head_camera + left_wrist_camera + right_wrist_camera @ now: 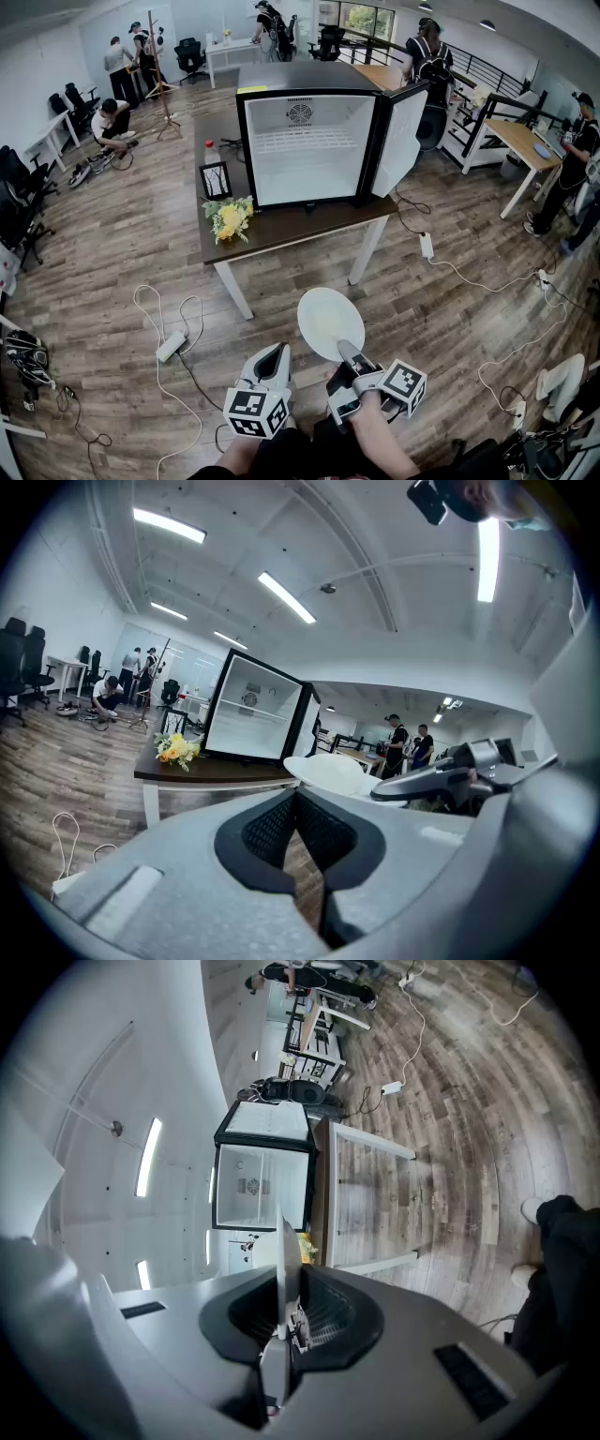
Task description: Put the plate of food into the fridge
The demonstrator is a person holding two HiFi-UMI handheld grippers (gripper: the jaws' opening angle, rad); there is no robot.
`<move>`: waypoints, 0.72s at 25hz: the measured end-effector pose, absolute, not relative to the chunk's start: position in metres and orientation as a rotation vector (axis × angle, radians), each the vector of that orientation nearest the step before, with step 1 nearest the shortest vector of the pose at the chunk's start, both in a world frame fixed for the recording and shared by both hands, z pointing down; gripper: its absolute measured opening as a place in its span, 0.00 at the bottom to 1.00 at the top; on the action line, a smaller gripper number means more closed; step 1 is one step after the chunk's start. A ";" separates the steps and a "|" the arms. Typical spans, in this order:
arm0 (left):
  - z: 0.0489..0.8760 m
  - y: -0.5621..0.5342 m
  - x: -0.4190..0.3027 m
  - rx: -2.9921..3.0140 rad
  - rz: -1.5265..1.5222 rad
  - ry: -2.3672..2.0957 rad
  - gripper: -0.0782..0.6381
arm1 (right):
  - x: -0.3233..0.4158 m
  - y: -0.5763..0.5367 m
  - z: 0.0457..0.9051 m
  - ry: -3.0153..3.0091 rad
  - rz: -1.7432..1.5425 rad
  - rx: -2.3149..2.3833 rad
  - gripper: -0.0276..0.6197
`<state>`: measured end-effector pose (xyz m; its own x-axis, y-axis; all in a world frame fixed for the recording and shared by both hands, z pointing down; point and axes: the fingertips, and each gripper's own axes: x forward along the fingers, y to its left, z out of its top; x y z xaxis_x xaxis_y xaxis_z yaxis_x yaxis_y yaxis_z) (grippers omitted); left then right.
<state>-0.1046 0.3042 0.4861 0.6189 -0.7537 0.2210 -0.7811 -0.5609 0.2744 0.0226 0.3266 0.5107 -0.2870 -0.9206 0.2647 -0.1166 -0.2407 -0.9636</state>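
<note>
In the head view the right gripper [345, 349] holds the white plate [328, 319] by its edge over the floor, in front of the table [281, 228] with the open fridge [309, 150]. The left gripper [278, 352] is just beside it. In the left gripper view the jaws are together with nothing between them. In the right gripper view the jaws are pressed on the plate [286, 1260] rim.
</note>
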 end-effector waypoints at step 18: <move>0.483 0.287 -0.123 2.547 0.055 -1.170 0.12 | 0.000 0.312 0.507 1.408 -1.501 -1.368 0.12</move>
<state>-0.1234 0.2873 0.4832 0.6605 -0.7306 0.1733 -0.7436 -0.6045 0.2856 0.0001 0.3123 0.5074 -0.2369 -0.9399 0.2460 -0.1850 -0.2050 -0.9611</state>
